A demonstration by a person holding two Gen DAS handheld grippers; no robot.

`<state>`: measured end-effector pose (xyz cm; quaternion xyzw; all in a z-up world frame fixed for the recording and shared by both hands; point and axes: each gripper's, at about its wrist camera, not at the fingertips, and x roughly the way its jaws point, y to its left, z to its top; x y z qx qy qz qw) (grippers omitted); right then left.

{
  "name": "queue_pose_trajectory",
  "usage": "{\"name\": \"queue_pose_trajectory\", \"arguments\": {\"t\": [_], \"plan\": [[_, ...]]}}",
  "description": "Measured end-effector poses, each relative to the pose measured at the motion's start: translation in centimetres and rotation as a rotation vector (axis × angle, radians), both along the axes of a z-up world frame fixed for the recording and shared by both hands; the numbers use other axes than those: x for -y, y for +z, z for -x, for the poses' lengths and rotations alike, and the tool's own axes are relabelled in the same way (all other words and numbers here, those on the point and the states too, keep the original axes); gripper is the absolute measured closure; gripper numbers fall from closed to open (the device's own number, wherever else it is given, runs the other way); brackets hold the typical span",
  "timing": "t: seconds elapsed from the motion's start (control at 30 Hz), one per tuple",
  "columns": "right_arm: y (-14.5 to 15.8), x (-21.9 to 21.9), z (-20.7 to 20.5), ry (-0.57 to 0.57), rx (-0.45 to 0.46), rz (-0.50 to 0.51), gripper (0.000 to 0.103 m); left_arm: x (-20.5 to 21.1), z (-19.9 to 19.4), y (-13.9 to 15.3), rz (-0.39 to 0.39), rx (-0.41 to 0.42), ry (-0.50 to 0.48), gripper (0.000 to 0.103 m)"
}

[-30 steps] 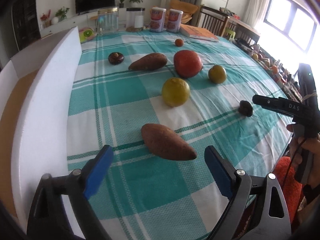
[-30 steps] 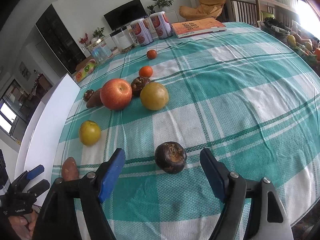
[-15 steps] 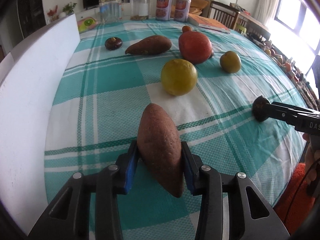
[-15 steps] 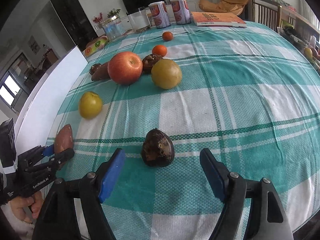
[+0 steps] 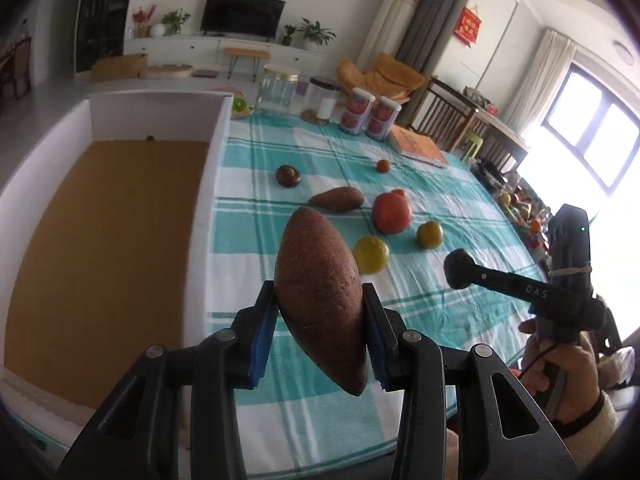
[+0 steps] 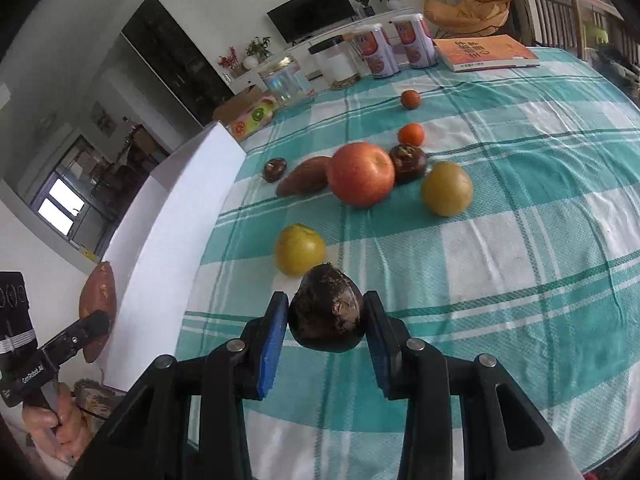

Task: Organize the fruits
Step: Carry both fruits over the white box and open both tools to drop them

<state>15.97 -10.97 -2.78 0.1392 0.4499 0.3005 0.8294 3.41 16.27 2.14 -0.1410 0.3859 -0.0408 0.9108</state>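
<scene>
Barely begun: white box [image 5: 100,216] bare inside. Beside it, on the checked cloth [image 6: 500,240], seven pieces waiting. Sweet potato [image 5: 320,300] pinched in left gripper [image 5: 318,340], raised near box; dark fruit [image 6: 326,314] clamped in right gripper [image 6: 326,340].

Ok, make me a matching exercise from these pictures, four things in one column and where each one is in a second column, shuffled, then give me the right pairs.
Things:
1. held sweet potato
2. dark round fruit
3. red apple
4. orange book

Places:
A. lying on the tablecloth at the far edge, beside two cans
B. clamped in the left gripper
C. resting on the cloth among the loose fruit
D. clamped in the right gripper

Pairs: 1-B, 2-D, 3-C, 4-A
</scene>
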Motion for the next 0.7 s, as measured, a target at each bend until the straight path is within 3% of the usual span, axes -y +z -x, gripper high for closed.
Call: {"name": "queue_pose_trajectory", "arguments": {"t": [0.07,0.2,0.4,0.43,0.5,0.6,0.7], "plan": [[1.8,-4.7,0.8,0.105,0.010,-0.063,0.065,-2.9,0.4,0.2,-0.062,0.003,0.087,0.061],[3.2,-14.6,2.6,0.299,-0.006,-0.127,0.065,-7.9,0.9,-2.0,-0.166,-0.070,0.253,0.061],[1.6,-24.3,3.5,0.396,-0.013,-0.053,0.062,-11.0,2.3,-5.7,-0.234,-0.185,0.376,0.056],[1.2,-24.9,3.3,0.393,-0.025,-0.037,0.049,-11.1,2.3,-5.8,-0.232,-0.186,0.383,0.051],[1.1,-24.0,3.2,0.355,-0.022,-0.040,0.036,-10.7,2.8,-5.6,-0.234,-0.168,0.399,0.016],[1.1,-19.8,3.4,0.270,0.034,-0.016,0.034,-9.7,3.0,-3.8,-0.249,-0.086,0.406,0.012],[-0.1,-13.3,4.1,0.118,0.086,0.032,0.022,-7.7,2.4,-1.2,-0.284,0.041,0.385,0.012]]}}
